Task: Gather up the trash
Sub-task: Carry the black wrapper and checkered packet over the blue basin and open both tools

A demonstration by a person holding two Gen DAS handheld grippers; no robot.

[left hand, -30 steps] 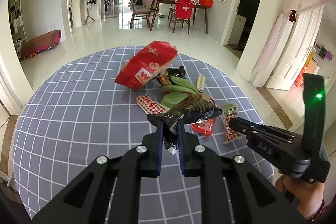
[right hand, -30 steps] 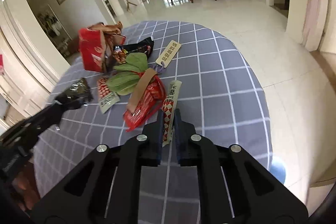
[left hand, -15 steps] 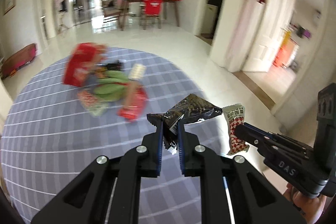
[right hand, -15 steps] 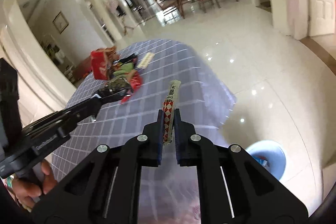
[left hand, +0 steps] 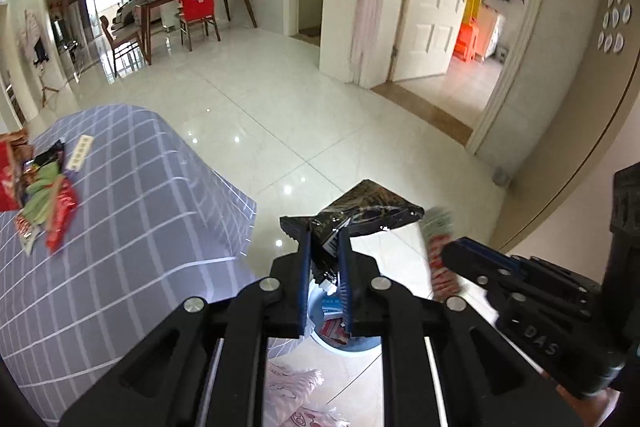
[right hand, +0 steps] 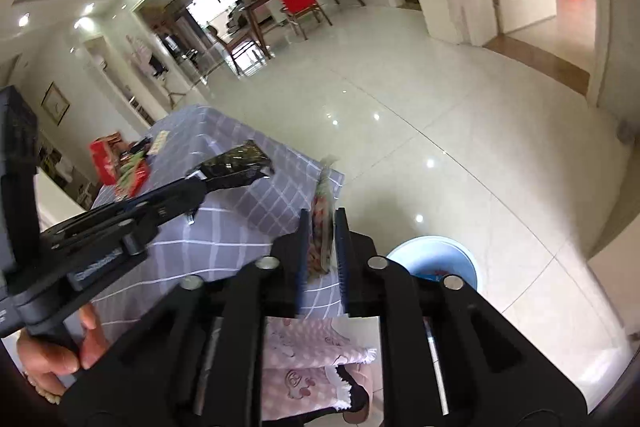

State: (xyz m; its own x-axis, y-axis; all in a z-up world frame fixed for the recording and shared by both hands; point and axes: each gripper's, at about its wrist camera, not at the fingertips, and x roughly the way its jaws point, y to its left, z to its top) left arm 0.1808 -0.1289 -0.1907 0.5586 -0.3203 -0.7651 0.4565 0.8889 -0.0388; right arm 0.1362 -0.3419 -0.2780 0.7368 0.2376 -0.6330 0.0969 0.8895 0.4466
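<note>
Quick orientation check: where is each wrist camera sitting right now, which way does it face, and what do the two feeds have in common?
Left wrist: on the left gripper, angled down past the table edge at the bin; shut on a dark wrapper; right gripper at right.
Right wrist: on the right gripper, facing floor and bin; jaws opening around a red-and-white wrapper; the left hand shows.
Shared: checked tablecloth, bin, both wrappers.

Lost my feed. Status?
Left gripper shut on dark wrapper. Right gripper opening, red wrapper between jaws. Bin below, nothing blocking.
</note>
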